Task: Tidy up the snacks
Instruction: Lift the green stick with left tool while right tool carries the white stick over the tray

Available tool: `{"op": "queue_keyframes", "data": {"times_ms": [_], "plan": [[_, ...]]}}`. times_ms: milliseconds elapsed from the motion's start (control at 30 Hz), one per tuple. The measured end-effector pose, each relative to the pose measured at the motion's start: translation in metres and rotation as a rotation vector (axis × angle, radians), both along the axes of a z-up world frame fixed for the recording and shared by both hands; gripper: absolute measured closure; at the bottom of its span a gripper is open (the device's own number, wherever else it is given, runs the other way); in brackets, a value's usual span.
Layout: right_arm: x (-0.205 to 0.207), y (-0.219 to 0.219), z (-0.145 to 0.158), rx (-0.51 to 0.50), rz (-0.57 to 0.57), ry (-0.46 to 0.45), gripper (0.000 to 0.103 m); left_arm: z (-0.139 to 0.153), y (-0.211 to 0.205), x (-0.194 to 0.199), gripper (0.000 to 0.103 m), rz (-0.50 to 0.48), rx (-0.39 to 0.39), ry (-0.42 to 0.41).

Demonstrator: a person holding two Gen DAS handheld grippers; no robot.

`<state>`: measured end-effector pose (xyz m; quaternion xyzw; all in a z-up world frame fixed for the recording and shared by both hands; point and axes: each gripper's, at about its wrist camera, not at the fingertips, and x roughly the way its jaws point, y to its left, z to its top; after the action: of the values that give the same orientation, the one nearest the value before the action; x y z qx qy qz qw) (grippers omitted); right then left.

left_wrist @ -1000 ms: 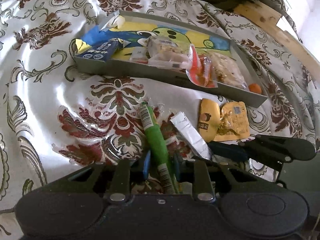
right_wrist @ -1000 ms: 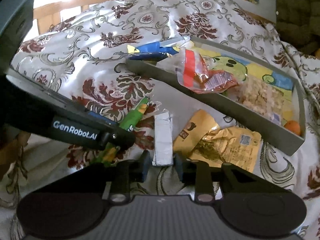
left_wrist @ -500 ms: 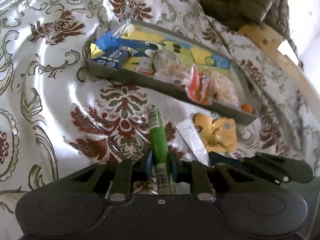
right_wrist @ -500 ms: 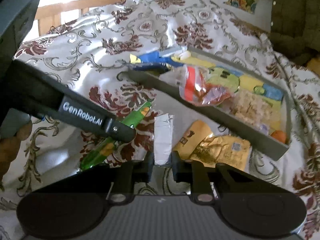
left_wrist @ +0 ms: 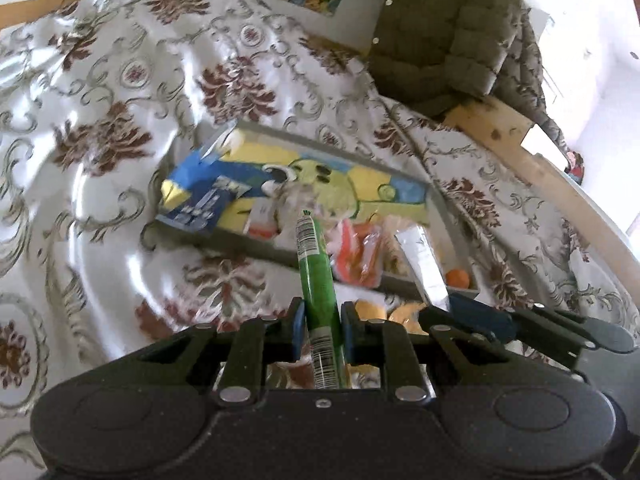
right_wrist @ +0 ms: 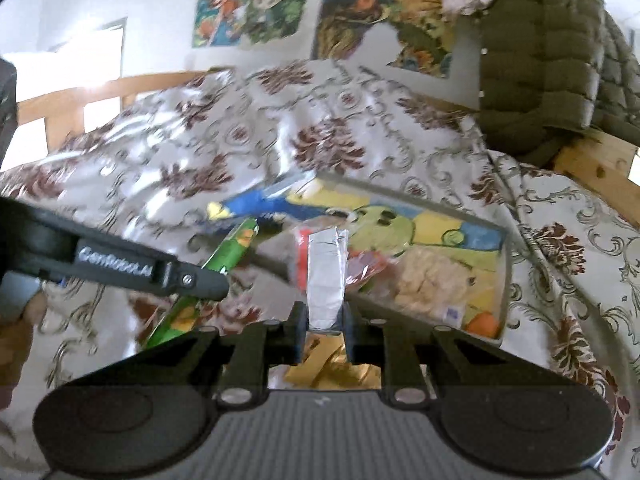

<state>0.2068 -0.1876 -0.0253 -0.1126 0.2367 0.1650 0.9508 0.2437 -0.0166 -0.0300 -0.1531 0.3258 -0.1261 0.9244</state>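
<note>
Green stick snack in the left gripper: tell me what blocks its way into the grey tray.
Nothing solid does. The green stick snack, clamped in the left gripper, hangs before the grey tray; only the tray's low near wall and the packets heaped behind it lie ahead.

Bright daylight, motion blur, fisheye warp

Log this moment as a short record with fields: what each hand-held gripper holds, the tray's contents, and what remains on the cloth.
left hand-held gripper: shut on green stick pack, lifted clear of the cloth
right hand-held gripper: shut on silver foil packet, lifted too
tray: grey, on the floral cloth, cartoon liner inside
in tray: blue packet, red-and-clear pack, pale puffed snack bag, small orange item in the corner
still on cloth: yellow pouches, beside the tray's near wall
</note>
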Motion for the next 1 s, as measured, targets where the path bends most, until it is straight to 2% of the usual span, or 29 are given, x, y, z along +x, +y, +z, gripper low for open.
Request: {"op": "queue_keyframes", "data": {"times_ms": [200, 400, 700, 1000], "plan": [[0.027, -0.019, 0.002, 0.066, -0.053, -0.001, 0.082, 0.020, -0.018, 0.026, 0.083, -0.038, 0.024, -0.075], [0.048, -0.049, -0.004, 0.118, -0.148, 0.015, 0.082, 0.029, -0.050, 0.078, 0.083, -0.070, -0.017, -0.093], [0.075, -0.082, -0.009, 0.146, -0.257, 0.011, 0.082, 0.013, -0.095, 0.141, 0.083, -0.102, 0.001, -0.049], [0.092, -0.086, -0.013, 0.139, -0.264, 0.034, 0.081, -0.007, -0.110, 0.160, 0.083, -0.095, 0.052, -0.029]]}}
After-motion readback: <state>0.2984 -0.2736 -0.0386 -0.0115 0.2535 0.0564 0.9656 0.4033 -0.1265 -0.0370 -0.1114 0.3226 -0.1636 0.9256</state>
